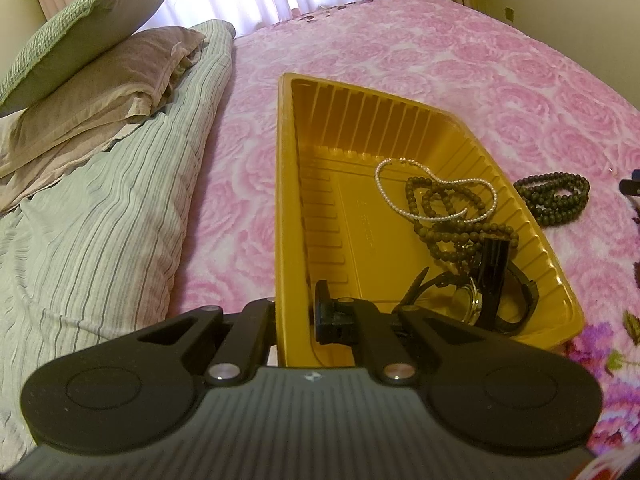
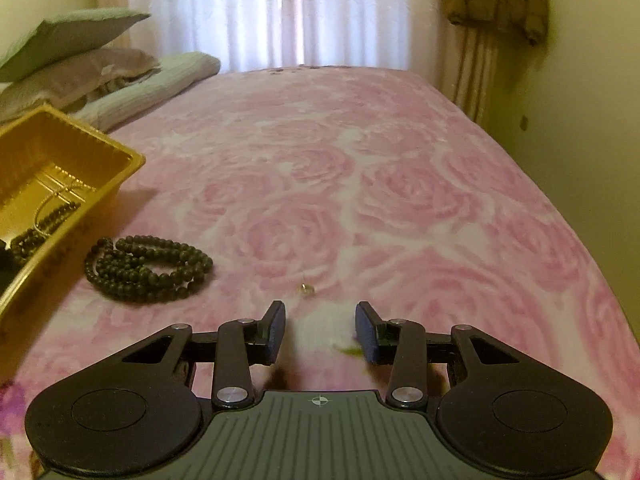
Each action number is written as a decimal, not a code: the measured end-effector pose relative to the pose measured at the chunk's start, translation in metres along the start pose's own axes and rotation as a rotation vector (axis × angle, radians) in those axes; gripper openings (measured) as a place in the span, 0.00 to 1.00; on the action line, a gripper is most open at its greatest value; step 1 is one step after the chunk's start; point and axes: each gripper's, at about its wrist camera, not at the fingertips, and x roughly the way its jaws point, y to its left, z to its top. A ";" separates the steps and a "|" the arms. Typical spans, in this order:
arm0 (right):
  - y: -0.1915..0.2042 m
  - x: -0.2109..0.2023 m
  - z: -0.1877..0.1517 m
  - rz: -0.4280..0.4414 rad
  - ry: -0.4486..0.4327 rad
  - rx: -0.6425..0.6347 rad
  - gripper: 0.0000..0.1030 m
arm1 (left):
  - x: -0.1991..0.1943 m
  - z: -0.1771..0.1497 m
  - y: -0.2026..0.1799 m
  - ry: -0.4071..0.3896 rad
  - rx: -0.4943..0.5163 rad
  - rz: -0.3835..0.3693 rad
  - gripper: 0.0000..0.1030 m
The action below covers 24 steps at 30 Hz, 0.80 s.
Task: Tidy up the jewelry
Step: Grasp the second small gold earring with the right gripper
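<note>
A yellow plastic tray lies on the pink rose bedspread; it also shows at the left of the right wrist view. In it lie a white pearl strand, a dark bead necklace and a black watch. My left gripper is shut on the tray's near-left wall, one finger inside, one outside. A coiled dark bead necklace lies on the bed right of the tray, also visible in the left wrist view. A small shiny ring lies just ahead of my right gripper, which is open and empty low over the bed.
Stacked pillows and a striped folded quilt lie left of the tray. White curtains hang behind the bed. The bed's right edge runs along a wall.
</note>
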 end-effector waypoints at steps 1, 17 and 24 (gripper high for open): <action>0.001 0.003 0.001 0.000 -0.001 -0.016 0.39 | 0.000 0.000 0.000 0.001 0.001 0.001 0.03; 0.026 0.009 0.005 -0.022 -0.011 -0.154 0.09 | 0.000 0.000 -0.001 0.005 0.005 0.005 0.03; 0.034 -0.012 0.007 0.027 -0.037 -0.098 0.09 | 0.000 0.000 -0.001 0.005 0.007 0.005 0.03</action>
